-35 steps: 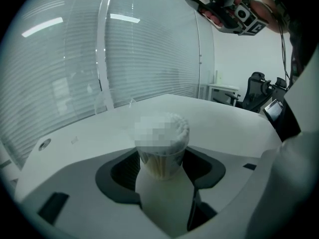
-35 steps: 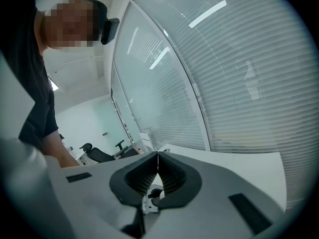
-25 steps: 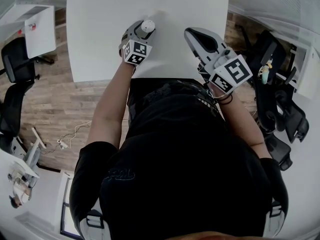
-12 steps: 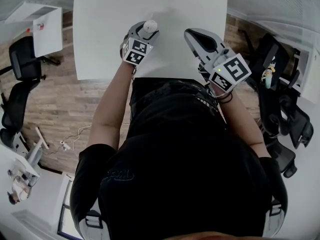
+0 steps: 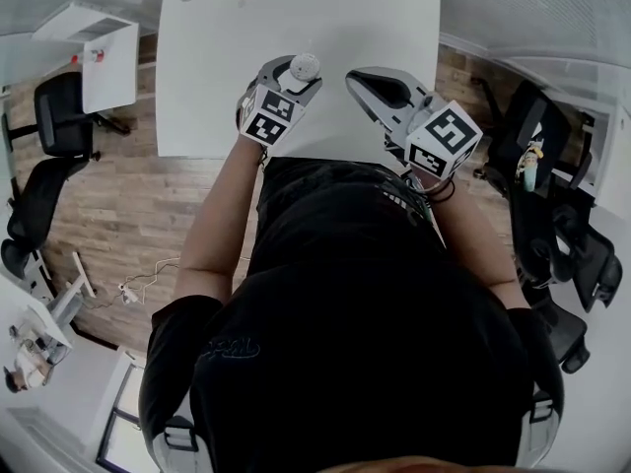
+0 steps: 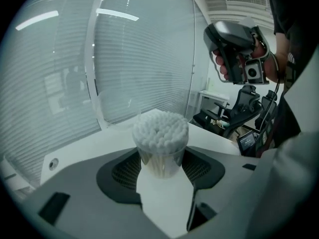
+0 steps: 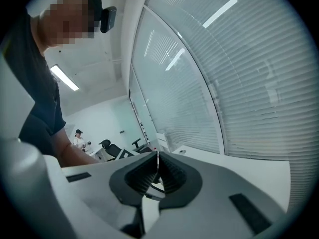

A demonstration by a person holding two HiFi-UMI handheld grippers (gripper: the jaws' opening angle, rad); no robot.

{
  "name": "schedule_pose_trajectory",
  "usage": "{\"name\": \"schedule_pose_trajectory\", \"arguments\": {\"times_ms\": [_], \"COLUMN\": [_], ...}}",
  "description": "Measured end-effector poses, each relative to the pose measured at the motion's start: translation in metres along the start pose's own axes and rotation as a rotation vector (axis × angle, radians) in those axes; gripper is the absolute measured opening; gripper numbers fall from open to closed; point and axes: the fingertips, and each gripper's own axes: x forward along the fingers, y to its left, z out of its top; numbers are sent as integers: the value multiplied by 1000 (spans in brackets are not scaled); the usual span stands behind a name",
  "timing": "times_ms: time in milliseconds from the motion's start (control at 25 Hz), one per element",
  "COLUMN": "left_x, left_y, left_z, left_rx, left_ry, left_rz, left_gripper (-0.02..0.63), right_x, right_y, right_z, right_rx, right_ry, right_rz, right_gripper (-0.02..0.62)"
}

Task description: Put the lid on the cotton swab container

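The left gripper [image 5: 294, 75] is higher than it was a second ago and a touch farther right. The cotton swab container [image 5: 305, 64] in its jaws rides up with it and now hangs clear above the white table [image 5: 217, 77]. The right gripper [image 5: 360, 80] is swung in from the right, its nose angled more toward the container than before. The gap between the two grippers is noticeably narrower than it was.
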Motion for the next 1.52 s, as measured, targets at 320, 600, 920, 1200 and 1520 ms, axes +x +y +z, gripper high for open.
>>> {"name": "schedule_pose_trajectory", "arguments": {"times_ms": [320,600,920,1200,1520], "left_x": [-29,-46,-62,-74,-84], "left_y": [-41,-80,-117,-136,-151], "left_z": [37,61,88,95,96], "left_rx": [47,69,95,141,194], "left_ry": [24,19,2,0,23], "left_rz": [-44,-76,-124,-144,-177], "left_gripper": [267,266,267,267,267], "right_x": [-9,-28,-60,-70,-67], "right_y": [14,20,13,12,9], "right_z": [-1,-1,15,22,26], "right_rx": [-3,2,33,37,51], "right_ry": [5,-11,-59,-55,-19], "right_rz": [75,102,86,97,100], "right_gripper": [26,26,32,109,184]}}
